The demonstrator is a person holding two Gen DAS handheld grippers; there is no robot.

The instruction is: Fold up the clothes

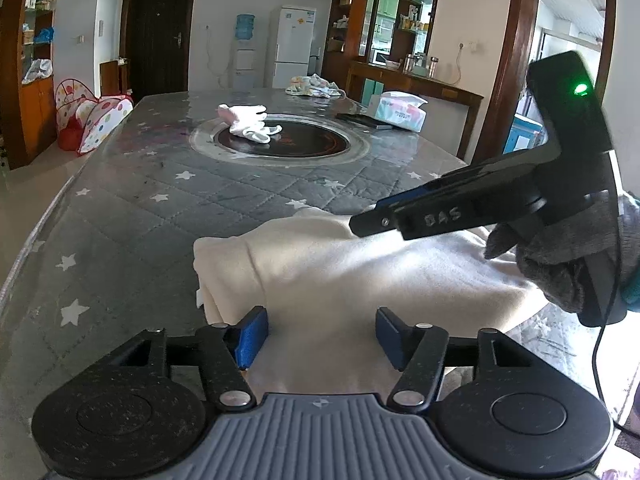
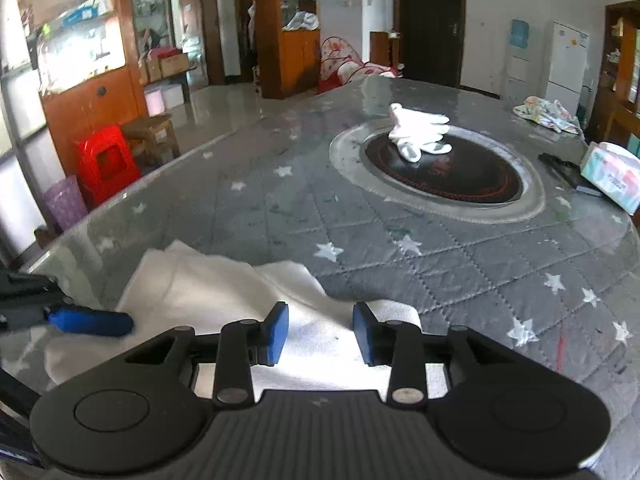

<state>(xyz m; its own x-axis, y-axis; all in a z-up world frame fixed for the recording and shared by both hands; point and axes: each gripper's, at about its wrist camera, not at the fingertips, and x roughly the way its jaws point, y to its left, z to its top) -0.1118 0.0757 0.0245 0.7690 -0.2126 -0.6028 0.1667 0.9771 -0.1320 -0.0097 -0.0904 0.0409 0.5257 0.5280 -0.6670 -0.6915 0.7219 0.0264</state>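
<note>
A cream garment (image 1: 360,264) lies bunched at the near edge of the table, seen also in the right wrist view (image 2: 224,288). My left gripper (image 1: 322,336) stands open over its near part, with the cloth lying loose between the blue pads. My right gripper (image 2: 321,334) is open too, its pads apart above the same cloth. In the left wrist view the right gripper (image 1: 368,222) reaches in from the right over the garment, held by a grey-gloved hand (image 1: 560,276). One blue finger of the left gripper (image 2: 92,322) shows at the left of the right wrist view.
The table (image 1: 132,216) has a grey quilted star cover under glass and a black round inset (image 1: 304,142). A small white garment (image 1: 250,120) lies on the inset. Patterned clothes (image 1: 314,86) lie at the far end, a tissue pack (image 1: 400,112) at the right. Red stool (image 2: 106,160) stands on the floor.
</note>
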